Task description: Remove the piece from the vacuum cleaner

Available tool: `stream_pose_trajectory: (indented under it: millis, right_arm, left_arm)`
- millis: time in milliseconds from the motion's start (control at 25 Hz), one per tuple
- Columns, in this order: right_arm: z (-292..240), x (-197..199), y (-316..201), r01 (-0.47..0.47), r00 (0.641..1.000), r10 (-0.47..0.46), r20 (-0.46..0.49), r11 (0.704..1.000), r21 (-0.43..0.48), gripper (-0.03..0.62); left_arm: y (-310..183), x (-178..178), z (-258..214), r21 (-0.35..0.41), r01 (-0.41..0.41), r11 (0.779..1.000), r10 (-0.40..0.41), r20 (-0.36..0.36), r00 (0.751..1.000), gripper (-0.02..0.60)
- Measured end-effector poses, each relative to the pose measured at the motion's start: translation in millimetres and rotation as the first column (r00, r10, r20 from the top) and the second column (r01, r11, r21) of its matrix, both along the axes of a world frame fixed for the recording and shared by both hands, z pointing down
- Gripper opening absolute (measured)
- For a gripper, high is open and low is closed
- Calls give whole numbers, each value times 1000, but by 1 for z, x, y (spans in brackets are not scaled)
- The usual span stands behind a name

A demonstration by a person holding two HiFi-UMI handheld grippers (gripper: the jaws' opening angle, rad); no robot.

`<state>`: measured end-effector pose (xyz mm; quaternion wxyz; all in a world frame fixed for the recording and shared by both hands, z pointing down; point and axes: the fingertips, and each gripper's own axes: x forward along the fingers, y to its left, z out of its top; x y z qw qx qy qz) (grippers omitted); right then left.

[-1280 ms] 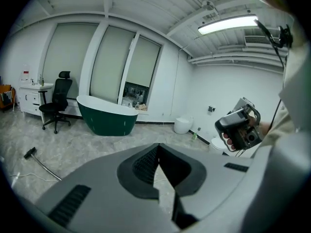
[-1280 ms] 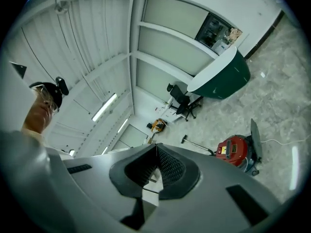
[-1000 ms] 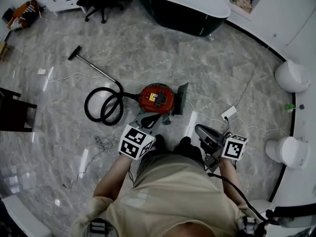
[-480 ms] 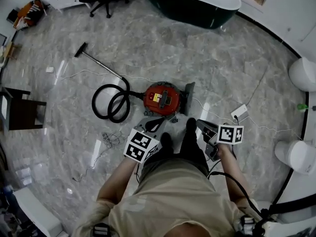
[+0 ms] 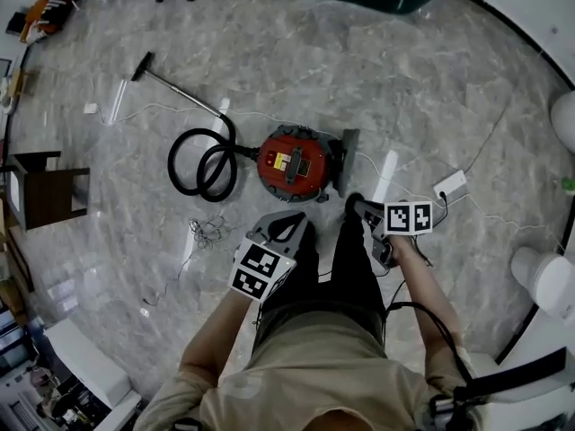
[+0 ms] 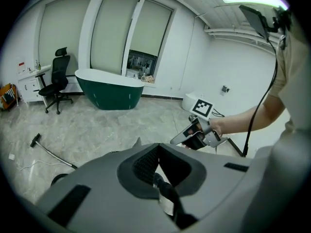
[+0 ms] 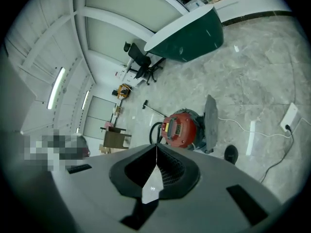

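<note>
1. The grey marble floor (image 5: 431, 97) lies wide and bare ahead of both grippers, out to the green bathtub (image 6: 109, 89) at its far edge. A curved dark border closes the room off to the right of the right gripper.
2. The red vacuum cleaner (image 5: 293, 163) stands on the floor just ahead of the two grippers. It touches neither, and a strip of bare floor lies between.
3. Its black hose (image 5: 172, 165) lies coiled ahead and to the left of the left gripper. The wand (image 5: 184, 91) runs farther off on that same side.
4. A dark flat panel (image 5: 349, 160) stands on edge against the vacuum's right side, straight ahead of the right gripper, near but apart.
5. The left gripper (image 6: 156, 152) has its jaws brought together tip to tip, with nothing between them.
6. The right gripper (image 7: 156, 152) is also closed, its pads meeting in a thin line, and it is empty. A black shoe (image 5: 353, 204) sits just beside its tip.
7. A white power strip (image 5: 450, 185) lies to the right of the right gripper, its cord crossing the floor there.
8. A tangle of thin cable (image 5: 208, 232) lies left of the left gripper.
</note>
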<state>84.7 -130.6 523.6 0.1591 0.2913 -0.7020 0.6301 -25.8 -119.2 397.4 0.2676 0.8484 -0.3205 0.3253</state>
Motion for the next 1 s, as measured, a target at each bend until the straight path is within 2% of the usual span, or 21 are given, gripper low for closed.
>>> stream_pose_trajectory:
  millis: [120, 440, 640, 720, 760, 1000]
  right_arm:
    - [41, 3, -12, 5, 999, -7, -44, 999, -34, 2]
    - [139, -2, -30, 11, 996, -21, -92, 993, -115, 2]
    - [197, 8, -47, -38, 978, 15, -208, 994, -104, 5]
    - [215, 9, -53, -59, 973, 34, -227, 993, -101, 119]
    - [223, 10, -54, -64, 972, 39, -233, 993, -103, 147]
    - [265, 6, -58, -80, 964, 48, -260, 990, -116, 228]
  left_arm:
    - [6, 4, 22, -41, 8, 999, -7, 6, 1000, 3]
    - [15, 4, 82, -133, 20, 991, -18, 9, 1000, 3]
    - [12, -5, 124, -170, 45, 984, -45, 6, 999, 3]
    - [12, -7, 139, -184, 55, 981, -55, 3, 998, 3]
    - [13, -6, 146, -192, 59, 980, -60, 0, 998, 3]
    - [22, -11, 181, -239, 75, 968, -82, -18, 997, 3]
